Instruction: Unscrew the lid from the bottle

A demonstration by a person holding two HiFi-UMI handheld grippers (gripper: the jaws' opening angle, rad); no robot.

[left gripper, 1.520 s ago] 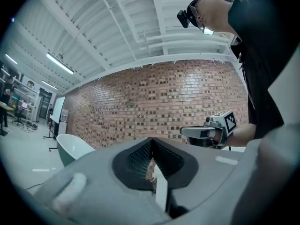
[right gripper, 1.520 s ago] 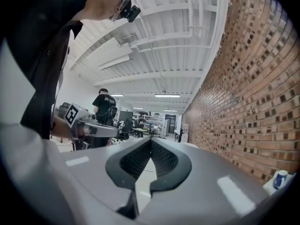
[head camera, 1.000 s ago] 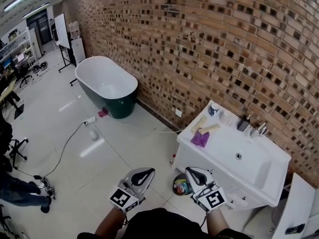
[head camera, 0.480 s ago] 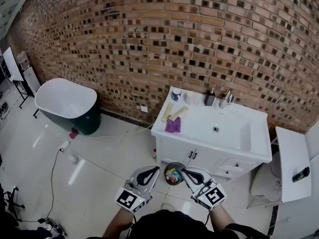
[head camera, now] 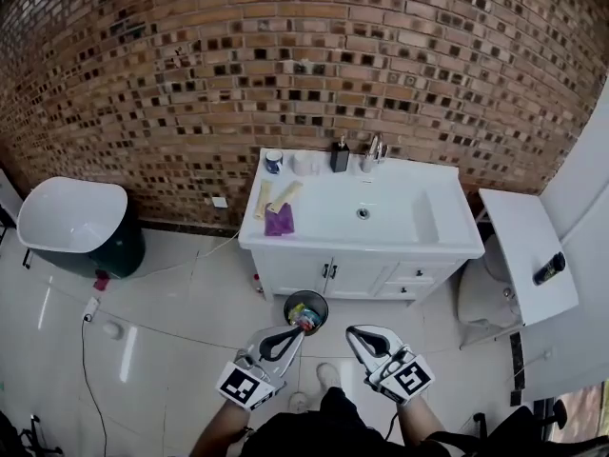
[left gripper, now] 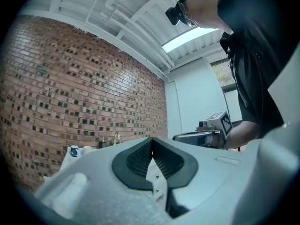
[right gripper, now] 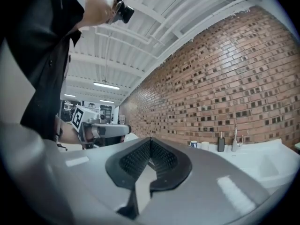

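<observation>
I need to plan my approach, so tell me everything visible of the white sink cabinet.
The white sink cabinet stands on the tiled floor, back against the brick wall, doors and drawers shut. Its glossy top has a sunken basin with a drain and a tap behind. A purple cloth lies on its left end; a dark bottle stands at the rear.

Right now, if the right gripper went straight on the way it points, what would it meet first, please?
Probably the red-brown brick wall, just left of the white washbasin cabinet. The right gripper, jaws shut and empty, points level, clear of the left gripper. Depth is unclear.
</observation>
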